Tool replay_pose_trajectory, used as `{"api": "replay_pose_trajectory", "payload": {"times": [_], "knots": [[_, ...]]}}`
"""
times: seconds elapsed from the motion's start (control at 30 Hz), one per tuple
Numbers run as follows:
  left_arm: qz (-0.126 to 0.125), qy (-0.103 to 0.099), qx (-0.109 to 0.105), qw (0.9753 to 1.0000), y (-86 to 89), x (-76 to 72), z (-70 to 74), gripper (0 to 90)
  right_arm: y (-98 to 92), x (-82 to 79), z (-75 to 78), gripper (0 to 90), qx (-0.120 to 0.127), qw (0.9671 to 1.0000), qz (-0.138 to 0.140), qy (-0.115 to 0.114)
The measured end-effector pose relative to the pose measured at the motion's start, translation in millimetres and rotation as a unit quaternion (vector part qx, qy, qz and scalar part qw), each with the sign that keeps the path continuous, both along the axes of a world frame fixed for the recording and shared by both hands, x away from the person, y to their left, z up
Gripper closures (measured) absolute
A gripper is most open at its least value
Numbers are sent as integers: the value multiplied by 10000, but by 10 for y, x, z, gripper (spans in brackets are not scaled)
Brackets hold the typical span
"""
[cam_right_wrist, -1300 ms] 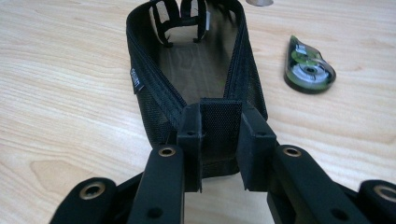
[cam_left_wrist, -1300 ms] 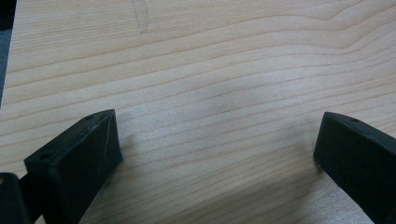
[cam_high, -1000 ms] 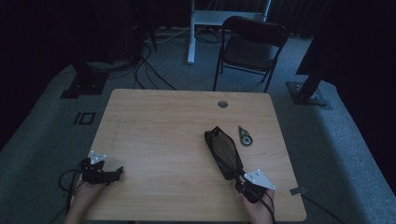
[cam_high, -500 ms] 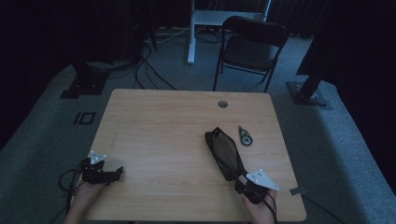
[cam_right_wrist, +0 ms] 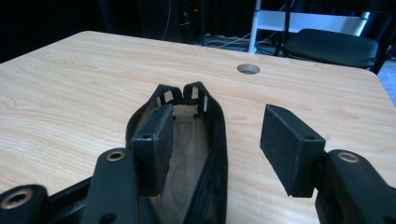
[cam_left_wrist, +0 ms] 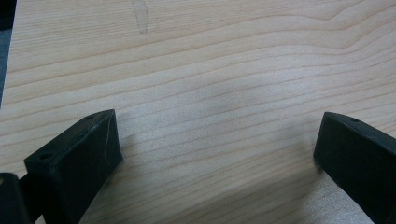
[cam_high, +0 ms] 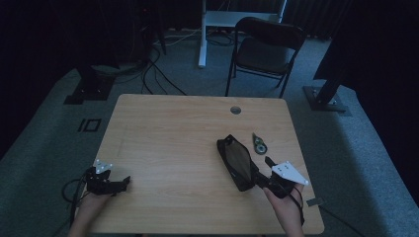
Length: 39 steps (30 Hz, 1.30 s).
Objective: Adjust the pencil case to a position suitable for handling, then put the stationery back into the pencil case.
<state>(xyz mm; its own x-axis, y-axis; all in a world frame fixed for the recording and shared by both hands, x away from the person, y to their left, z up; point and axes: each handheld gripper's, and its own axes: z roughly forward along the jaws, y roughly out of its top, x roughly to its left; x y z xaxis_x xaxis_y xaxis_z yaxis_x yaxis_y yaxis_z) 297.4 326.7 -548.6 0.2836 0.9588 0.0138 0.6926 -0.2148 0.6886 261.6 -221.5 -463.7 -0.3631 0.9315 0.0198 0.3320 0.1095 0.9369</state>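
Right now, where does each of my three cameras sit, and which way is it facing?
High view: above the near table edge, facing forward and down; both hands show.
Left gripper view: on the left gripper, facing bare tabletop between open jaws.
Right gripper view: on the right gripper, facing the black pouch.
Shared: high and right views show the pouch.

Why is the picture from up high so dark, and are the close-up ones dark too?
High view: dim, the floor around the table nearly black. Left gripper view: bright, wood grain sharp, soft shadows beside the jaws. Right gripper view: bright, the black pouch clear, the chair behind softer.
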Motion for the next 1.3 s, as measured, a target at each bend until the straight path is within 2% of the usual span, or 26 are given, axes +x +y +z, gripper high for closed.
{"api": "replay_pose_trajectory", "payload": {"times": [0.1,0.17,0.23,0.37,0.5,0.6,0.7,0.77,0.8,0.83,0.97,1.03,1.1,1.2,1.3], "knots": [[0,0,-1,10000,0,0,0,7,-48,129,6,406,83,10000,19,16],[-1,-1,1,10000,0,0,0,7,-60,158,2,400,87,10000,18,34],[0,-1,-1,10000,0,0,0,7,-106,276,-14,391,122,9999,-48,90],[5,-6,-9,10000,-1,0,-1,7,-158,436,-34,368,53,9999,-115,115],[5,-5,-9,10000,-1,0,-1,7,-242,624,-81,280,166,9998,-46,90],[5,2,-9,10000,-1,0,0,7,-273,706,-125,277,163,9997,-175,57],[5,3,-8,10000,-1,0,0,7,-349,864,-214,239,37,9993,-326,151],[5,2,-9,10000,-1,0,0,7,-371,907,-237,239,118,9991,-353,203],[5,2,-8,10000,-1,0,1,7,-389,947,-260,239,172,9987,-410,248],[5,2,-10,10000,-1,0,1,8,-414,1027,-304,227,47,9985,-418,349],[5,2,-9,10000,-1,0,0,7,-420,1166,-376,195,-24,9981,-362,502],[5,2,-9,10000,-1,0,1,7,-410,1235,-420,185,-219,9974,-282,622],[5,2,-9,10000,-1,0,0,7,-391,1305,-465,178,-357,9959,-253,787],[5,2,-8,10000,-1,0,1,7,-369,1413,-530,178,-327,9946,-197,969],[6,1,-10,10000,-1,0,0,7,-349,1548,-604,176,-459,9920,-200,1162]]}}
